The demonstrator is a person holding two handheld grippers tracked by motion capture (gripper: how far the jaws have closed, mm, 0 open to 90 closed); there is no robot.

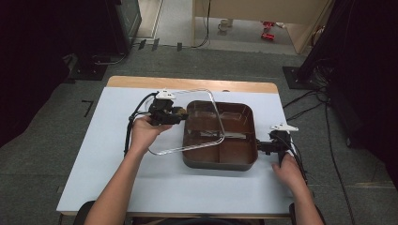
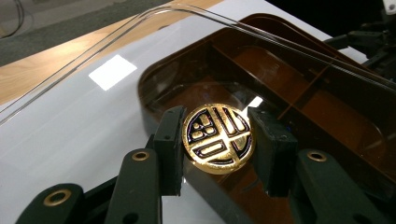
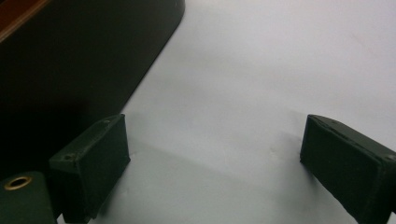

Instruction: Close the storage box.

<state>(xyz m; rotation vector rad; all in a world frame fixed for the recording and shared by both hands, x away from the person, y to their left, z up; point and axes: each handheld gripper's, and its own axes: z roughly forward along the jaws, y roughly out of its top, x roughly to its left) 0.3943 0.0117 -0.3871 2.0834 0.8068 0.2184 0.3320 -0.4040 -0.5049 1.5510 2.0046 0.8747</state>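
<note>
Left gripper view: lid transparent, faint; left tongs clamp seal

White-topped table; brown divided tray on it.

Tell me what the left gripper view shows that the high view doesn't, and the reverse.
Left gripper view alone: the gold emblem on the clear lid, between the left gripper's jaws.

High view alone: both hands, the right gripper at the tray's right edge, the floor beyond.

Both: the brown compartment tray, the lid tilted over its left part, the white table.
</note>
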